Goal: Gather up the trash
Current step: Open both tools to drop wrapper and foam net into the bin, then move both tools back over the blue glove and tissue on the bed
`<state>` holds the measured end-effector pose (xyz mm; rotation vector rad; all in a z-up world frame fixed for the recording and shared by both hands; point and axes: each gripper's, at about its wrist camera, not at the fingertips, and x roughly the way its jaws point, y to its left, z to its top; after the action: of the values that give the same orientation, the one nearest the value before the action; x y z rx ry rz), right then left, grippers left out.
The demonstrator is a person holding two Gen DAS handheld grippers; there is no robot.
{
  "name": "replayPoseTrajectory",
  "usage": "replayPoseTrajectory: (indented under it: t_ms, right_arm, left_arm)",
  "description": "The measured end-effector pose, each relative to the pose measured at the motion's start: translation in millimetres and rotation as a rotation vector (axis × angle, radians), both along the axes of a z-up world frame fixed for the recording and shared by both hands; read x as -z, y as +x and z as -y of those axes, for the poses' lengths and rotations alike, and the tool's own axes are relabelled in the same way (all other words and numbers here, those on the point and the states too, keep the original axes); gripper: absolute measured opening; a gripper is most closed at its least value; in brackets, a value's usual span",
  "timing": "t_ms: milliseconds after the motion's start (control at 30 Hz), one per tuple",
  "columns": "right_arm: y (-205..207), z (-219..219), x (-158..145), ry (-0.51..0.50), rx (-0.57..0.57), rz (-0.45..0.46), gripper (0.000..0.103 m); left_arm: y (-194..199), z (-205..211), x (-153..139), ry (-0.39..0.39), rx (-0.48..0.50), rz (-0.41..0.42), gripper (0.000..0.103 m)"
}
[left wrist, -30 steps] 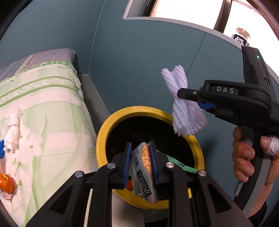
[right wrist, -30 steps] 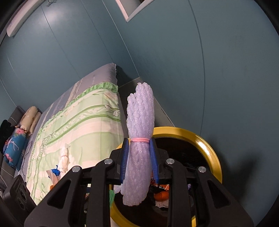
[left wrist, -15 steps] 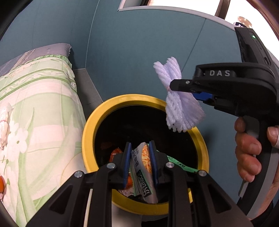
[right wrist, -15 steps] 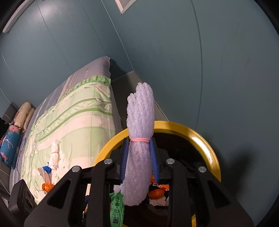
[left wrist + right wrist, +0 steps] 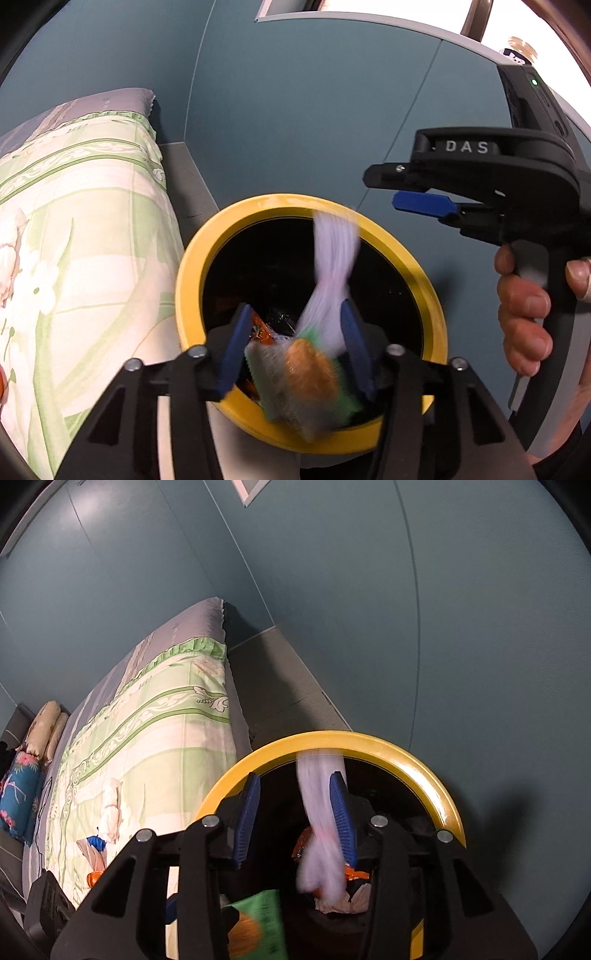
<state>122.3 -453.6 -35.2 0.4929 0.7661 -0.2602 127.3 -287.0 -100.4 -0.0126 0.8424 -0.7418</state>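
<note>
A round bin with a yellow rim (image 5: pixel 192 254) (image 5: pixel 436 786) stands beside the bed. My left gripper (image 5: pixel 293 345) is open over the bin, and a green and orange snack wrapper (image 5: pixel 306 376) (image 5: pixel 258 926) falls blurred between its fingers. My right gripper (image 5: pixel 293 812) is open over the bin too; in the left wrist view it sits at the right (image 5: pixel 391 188). A white foam net bundle (image 5: pixel 332 266) (image 5: pixel 321 834) drops blurred from it into the bin. Orange wrappers (image 5: pixel 304 843) lie inside.
A bed with a green floral cover (image 5: pixel 74 221) (image 5: pixel 147 746) lies left of the bin. White tissue and blue and orange scraps (image 5: pixel 99 834) lie on it. A teal wall (image 5: pixel 295 110) stands behind the bin. A grey floor strip (image 5: pixel 280 679) runs between bed and wall.
Both grippers have opened. The snack wrapper has left the left gripper and the foam net has left the right one; both are falling into the bin.
</note>
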Motion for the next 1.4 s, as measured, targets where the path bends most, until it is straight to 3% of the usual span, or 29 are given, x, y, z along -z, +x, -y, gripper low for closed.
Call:
replayPoseTrajectory:
  t_ms: [233,400,667,833,1100,1400]
  right_arm:
    - [-7.0,6.4,-4.0,0.013,0.017,0.035,0.040]
    - [-11.9,7.2,-11.2,0.019,0.023,0.088,0.048]
    - [-11.4,-20.2,-23.1,-0.001,-0.017,0.161,0.077]
    - [-5.0,-48.2,-28.3,0.022,-0.090,0.205,0.087]
    - [12.1,-93.7,-43.2,-0.001,-0.190,0.227,0.089]
    - [40.4,-162.3,-52.0,-0.077,-0.290,0.191,0.090]
  left_arm:
    - [2.0,-12.5,-7.7,-0.018,-0.028,0.016,0.061]
    - [7.1,-31.7,-23.4,-0.038,-0.071,0.051,0.072]
    - [13.0,-86.8,-47.5,-0.037,-0.188,0.098,0.085]
    - [22.3,-131.6,-54.6,-0.010,-0.270,0.123,0.085]
    - [38.0,-207.0,-65.5,0.048,-0.402,0.165,0.086]
    - [54.1,-284.7,-61.8,0.078,-0.523,0.175,0.086]
